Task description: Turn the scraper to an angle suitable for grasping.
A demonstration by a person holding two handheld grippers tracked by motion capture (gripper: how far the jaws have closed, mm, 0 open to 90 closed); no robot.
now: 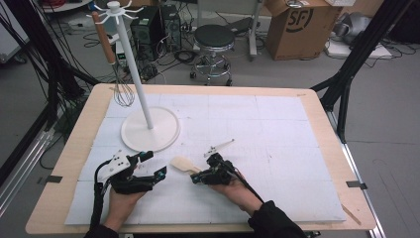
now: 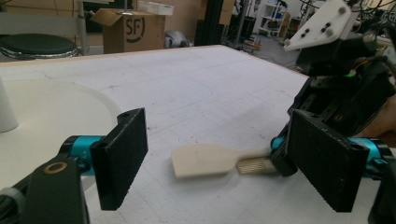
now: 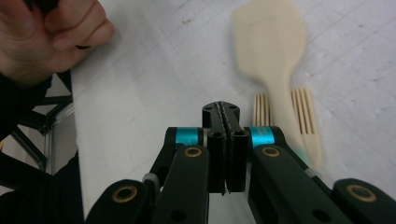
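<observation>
— While the table (image 1: 317,148) carries the big white rack stand (image 1: 150,129) well beyond the left tool (image 1: 151,166), where does the spatula (image 2: 205,160) sit?

— Flat on the table, between the two tools: just ahead of the left tool's spread, empty jaws, and just beside the right tool (image 3: 226,109), whose jaws are pressed together on nothing. In the right gripper view its blade (image 3: 270,39) points away from that tool, and the slotted handle end lies alongside the tool's jaws.

— How will it handle?

— Light, stiff and thin, I'd judge, probably wood. Lying so flat, it may slide when pinched. Taking the narrow neck behind the blade, edge to edge, looks safest.

— Anything smaller?

— A little metal piece (image 1: 219,146) lies beyond the right tool.
</observation>
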